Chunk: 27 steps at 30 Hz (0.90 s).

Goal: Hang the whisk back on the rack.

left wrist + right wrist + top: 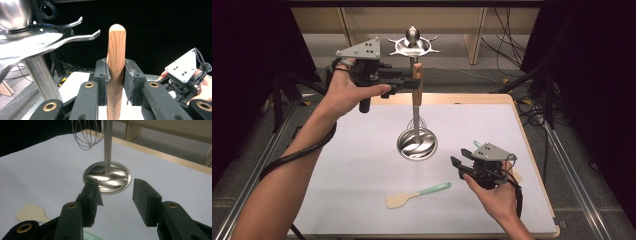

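spatula [417, 194] flat on table; left hand-held gripper [409, 80] clamps whisk handle [417, 80]; right hand-held gripper [457, 165] agape, empty.

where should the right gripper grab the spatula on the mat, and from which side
Grip the spatula on its mint-green handle, coming straight down from above with the jaws across the handle's width. It lies flat on the mat, so the sides offer no purchase, and the handle end points toward the open right gripper.

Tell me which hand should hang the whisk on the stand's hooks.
Left. The left gripper is already shut on the whisk's wooden handle, held upright right beside the hooks of the stand. The right gripper is open and empty, low over the table near the stand's base.
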Motion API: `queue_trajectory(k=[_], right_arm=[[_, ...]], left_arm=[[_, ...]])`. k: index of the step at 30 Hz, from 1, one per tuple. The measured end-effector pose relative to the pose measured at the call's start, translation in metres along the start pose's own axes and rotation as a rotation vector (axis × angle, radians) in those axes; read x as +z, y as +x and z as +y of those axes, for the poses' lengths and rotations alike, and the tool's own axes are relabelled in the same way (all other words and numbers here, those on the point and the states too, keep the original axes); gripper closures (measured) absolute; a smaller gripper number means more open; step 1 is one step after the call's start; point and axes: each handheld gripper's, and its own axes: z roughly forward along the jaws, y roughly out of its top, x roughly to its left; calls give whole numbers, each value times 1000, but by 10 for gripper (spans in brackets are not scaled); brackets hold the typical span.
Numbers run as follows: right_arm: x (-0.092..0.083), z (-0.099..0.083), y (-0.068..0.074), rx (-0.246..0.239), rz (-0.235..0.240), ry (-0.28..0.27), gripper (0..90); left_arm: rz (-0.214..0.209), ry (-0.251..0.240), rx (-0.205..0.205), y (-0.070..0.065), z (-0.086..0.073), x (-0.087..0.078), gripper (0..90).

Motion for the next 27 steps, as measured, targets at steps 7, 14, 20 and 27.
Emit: queue_trajectory(k=[7,14,20,27], right_arm=[[-2,0,0,4,1,21,557],[-2,1,-2,11,0,16,559],[-2,2,-4,24,6,18,559],[2,-1,0,37,-3,-3,562]], left_arm=[[-6,-3,-10,3,4,-2,733],[-6,-6,-36,9,4,-1,732],[-11,-8,-50,12,6,2,732],[-2,-11,-73,18,4,-1,732]])
